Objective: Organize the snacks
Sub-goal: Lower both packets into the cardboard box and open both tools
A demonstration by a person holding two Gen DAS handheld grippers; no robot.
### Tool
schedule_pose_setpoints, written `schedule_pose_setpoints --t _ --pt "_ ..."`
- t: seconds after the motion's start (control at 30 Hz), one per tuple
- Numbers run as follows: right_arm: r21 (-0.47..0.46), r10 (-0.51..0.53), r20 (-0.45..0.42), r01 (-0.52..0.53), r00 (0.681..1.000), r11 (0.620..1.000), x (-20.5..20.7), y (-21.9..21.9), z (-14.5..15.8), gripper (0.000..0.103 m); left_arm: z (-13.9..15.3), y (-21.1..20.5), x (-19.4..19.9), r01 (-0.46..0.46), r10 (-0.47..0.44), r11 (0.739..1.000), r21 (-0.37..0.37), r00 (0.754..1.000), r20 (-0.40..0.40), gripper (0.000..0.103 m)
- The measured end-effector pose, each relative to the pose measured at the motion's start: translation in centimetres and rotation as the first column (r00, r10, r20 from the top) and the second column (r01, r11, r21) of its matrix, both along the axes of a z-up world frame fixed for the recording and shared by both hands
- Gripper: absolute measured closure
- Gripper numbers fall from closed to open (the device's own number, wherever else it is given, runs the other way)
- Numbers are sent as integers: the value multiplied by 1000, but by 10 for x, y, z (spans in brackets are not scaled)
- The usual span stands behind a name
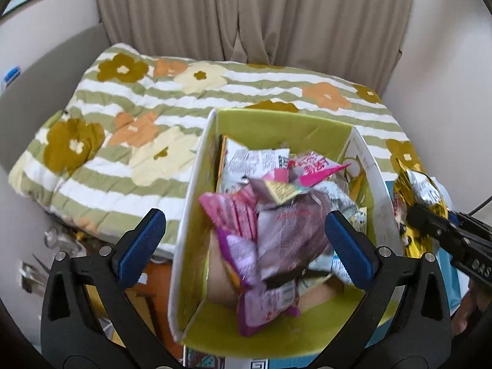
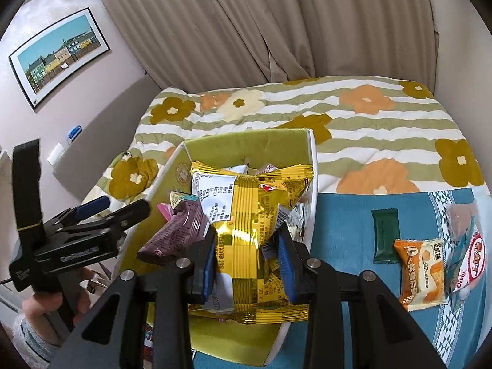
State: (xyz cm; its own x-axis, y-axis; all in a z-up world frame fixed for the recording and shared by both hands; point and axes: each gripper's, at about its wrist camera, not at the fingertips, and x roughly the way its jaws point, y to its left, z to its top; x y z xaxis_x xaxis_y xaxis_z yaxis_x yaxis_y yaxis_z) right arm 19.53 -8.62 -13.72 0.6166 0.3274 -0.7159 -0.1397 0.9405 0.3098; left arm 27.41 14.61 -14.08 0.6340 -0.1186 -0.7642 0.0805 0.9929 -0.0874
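Note:
A white box (image 1: 190, 215) with a green lining stands on the bed and holds several snack packets, pink and purple on top. My left gripper (image 1: 243, 224) hangs over it with its jaws wide open; a purple packet (image 1: 276, 236) lies loose below the blue pads, untouched by them. My right gripper (image 2: 247, 246) is shut on a gold striped snack packet (image 2: 246, 215) and holds it above the box (image 2: 312, 184). In the left wrist view the right gripper (image 1: 430, 224) and the gold packet (image 1: 421, 190) show beyond the box's right wall. The left gripper (image 2: 101, 212) is at the box's left side.
A blue cloth (image 2: 344, 230) right of the box bears a dark green bar (image 2: 384, 233), an orange packet (image 2: 421, 273) and a white-and-red packet (image 2: 470, 261). A floral striped quilt (image 1: 129, 129) covers the bed behind. Curtains and walls close the back.

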Motion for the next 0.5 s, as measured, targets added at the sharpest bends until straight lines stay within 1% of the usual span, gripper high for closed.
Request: schedule_pose_setpoints --t 0.2,0.33,0.37,0.4,0.43,0.47,0.5 --pt "2 17 -19 -17 1000 1000 1 19 -4 71 -5 12 -13 -3 3 1000 -6 1000 -13 1" --pt "2 25 -47 -25 999 1000 1 29 -11 69 -6 14 -19 -6 6 1000 14 1000 -2 1" --pt "4 23 -53 -23 998 1000 1 32 -13 58 -6 15 -19 -5 6 1000 17 1000 -3 1" --pt "9 21 -52 -21 998 1000 -1 33 -15 40 -7 15 -20 -5 6 1000 18 1000 -4 1" --pt "8 20 -49 -20 999 1000 -4 34 -16 28 -8 16 -22 -5 5 1000 18 1000 -6 1" --pt "2 19 -44 -19 999 1000 -6 34 -17 4 -10 17 -23 -5 5 1000 16 1000 -10 1" --pt "-13 19 -30 -20 999 1000 -10 35 -17 0 -12 17 -24 -6 6 1000 14 1000 -14 1"
